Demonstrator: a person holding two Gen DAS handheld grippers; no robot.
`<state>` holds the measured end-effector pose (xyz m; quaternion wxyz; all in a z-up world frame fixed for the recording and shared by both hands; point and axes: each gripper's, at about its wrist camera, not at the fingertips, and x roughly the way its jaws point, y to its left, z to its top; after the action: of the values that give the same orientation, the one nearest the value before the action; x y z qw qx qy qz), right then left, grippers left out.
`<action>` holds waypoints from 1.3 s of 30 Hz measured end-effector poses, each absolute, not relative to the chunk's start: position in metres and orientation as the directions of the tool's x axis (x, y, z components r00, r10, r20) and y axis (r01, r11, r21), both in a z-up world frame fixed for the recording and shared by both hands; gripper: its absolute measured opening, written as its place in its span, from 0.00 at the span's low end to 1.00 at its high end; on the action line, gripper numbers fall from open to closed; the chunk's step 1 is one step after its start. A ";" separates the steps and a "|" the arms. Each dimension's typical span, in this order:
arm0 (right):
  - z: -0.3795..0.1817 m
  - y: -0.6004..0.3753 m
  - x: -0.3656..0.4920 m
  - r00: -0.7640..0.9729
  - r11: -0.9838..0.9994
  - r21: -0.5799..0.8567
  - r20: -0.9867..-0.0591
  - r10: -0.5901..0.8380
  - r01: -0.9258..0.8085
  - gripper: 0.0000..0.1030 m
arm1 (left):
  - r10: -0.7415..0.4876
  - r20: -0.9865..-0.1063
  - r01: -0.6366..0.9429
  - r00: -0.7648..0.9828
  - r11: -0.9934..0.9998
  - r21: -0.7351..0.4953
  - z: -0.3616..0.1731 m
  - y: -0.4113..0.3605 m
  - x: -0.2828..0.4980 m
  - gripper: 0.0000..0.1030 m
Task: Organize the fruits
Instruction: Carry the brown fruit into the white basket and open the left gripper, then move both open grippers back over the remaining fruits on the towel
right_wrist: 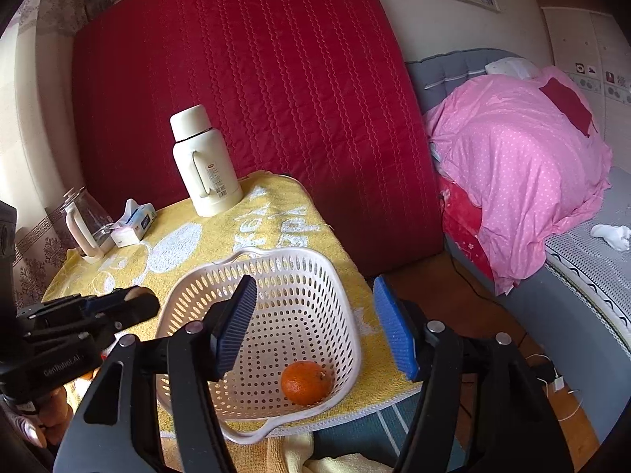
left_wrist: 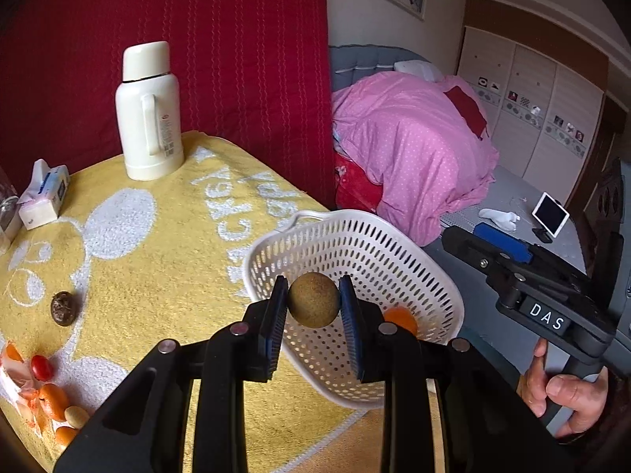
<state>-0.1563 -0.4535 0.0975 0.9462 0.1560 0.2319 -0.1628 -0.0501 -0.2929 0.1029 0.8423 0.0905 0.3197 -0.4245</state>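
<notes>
Left gripper (left_wrist: 313, 307) clenched on round brownish-green fruit (left_wrist: 313, 304), above near rim of white perforated plastic basket (left_wrist: 357, 232). Right gripper (right_wrist: 315, 327) spread, empty, over basket; orange tangerine (right_wrist: 305, 382) inside. Advice: carry fruit past rim, lower beside tangerine, then release.

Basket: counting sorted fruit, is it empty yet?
Not empty: one orange lies in the basket.

Orange (right_wrist: 306, 382) in basket (right_wrist: 252, 272) — flask (right_wrist: 205, 165) behind, on towel (right_wrist: 189, 244).
</notes>
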 end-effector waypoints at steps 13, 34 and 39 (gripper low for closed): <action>0.095 -0.454 -0.156 0.823 0.894 0.193 -0.504 -0.263 0.404 0.68 | -0.646 -0.607 0.775 0.463 0.627 -0.077 0.102 -0.299 -0.054 0.76; 0.096 -0.435 -0.153 0.823 0.909 0.151 -0.501 -0.269 0.389 0.87 | -0.511 -0.568 0.633 0.645 0.774 0.023 0.111 -0.263 -0.042 0.95; 0.097 -0.427 -0.151 0.824 0.914 0.144 -0.501 -0.264 0.380 0.87 | -0.482 -0.558 0.600 0.675 0.799 0.036 0.114 -0.251 -0.040 0.95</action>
<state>-0.1507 -0.4267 0.0973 0.9475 0.1197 0.2431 -0.1699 -0.0400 -0.2511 0.1138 0.9088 0.1085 0.2716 -0.2975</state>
